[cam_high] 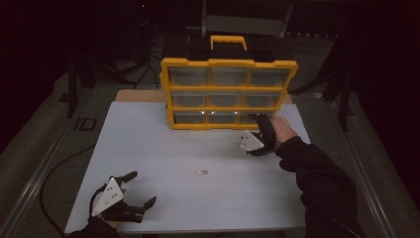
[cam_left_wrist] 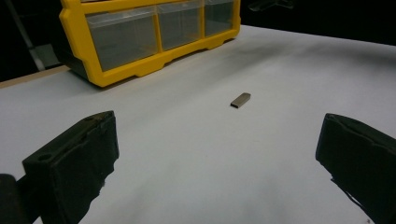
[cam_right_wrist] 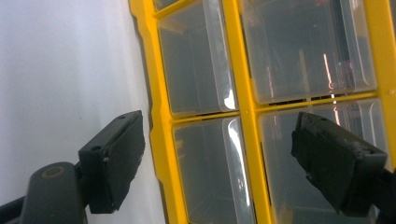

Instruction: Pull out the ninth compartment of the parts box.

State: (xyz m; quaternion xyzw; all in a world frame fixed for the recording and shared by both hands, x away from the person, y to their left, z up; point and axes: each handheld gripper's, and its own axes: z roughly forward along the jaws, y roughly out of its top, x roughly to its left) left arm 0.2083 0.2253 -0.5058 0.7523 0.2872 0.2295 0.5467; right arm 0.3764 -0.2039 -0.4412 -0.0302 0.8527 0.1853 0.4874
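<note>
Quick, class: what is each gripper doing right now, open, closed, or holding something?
Left gripper: open, holding nothing.
Right gripper: open, holding nothing, at the yellow drawer organizer.

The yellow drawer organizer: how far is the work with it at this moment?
Nothing looks done yet: every drawer of the yellow drawer organizer appears shut, and the small metal piece lies loose on the white table. In hand: the right gripper, jaws open, is at the bottom-right drawer. The left gripper rests open near the table's front edge. Left: probably opening that drawer and stowing the piece.

Yellow organizer [cam_high: 229,94] blocks table [cam_high: 163,148] rear, front open w/ small metal piece [cam_high: 202,172] mid
</note>
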